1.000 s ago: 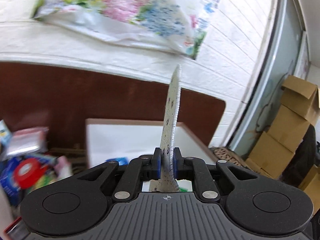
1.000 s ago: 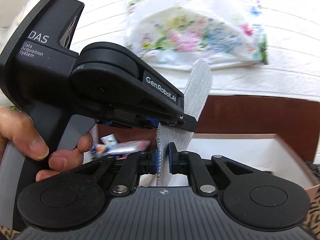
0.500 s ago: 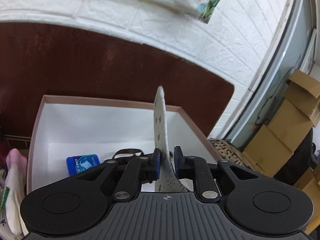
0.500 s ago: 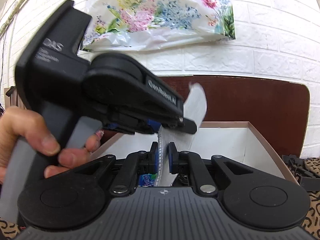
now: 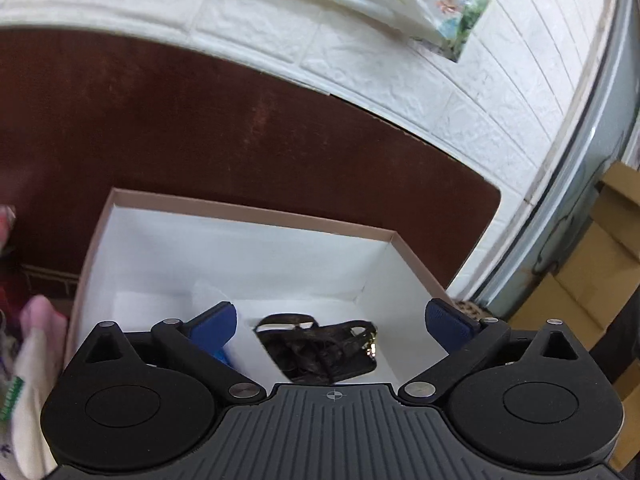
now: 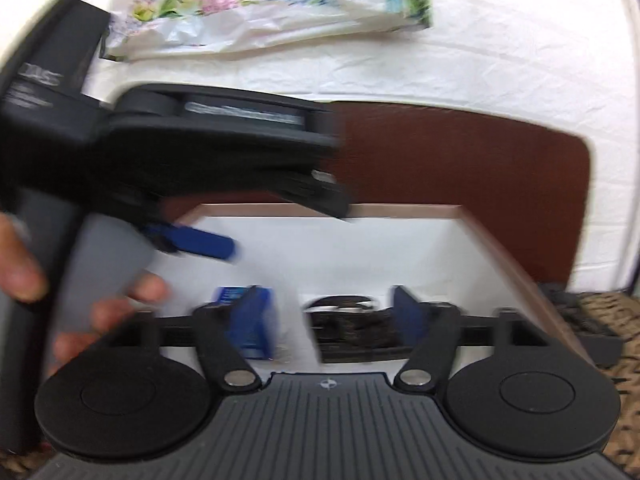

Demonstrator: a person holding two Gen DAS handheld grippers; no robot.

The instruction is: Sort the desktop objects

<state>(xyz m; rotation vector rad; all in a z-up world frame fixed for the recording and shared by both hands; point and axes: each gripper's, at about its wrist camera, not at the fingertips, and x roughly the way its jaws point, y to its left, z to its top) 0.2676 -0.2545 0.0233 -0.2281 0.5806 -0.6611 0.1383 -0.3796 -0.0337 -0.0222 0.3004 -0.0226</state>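
My left gripper (image 5: 332, 316) is opening over the white box (image 5: 248, 216), nothing between its pads; my right gripper (image 6: 326, 316) is opening too, equally empty. Inside the box, left to right: a blue packet (image 6: 226, 294), then a dark strap bundle (image 5: 320, 350). Floral bag (image 6: 280, 4) hangs above. Lettering on the left gripper's body is blurred.

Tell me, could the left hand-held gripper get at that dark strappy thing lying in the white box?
Probably yes. The left hand-held gripper is opening, nothing between its blue pads, right above the open-topped box. The dark strappy thing lies uncovered on the floor below.
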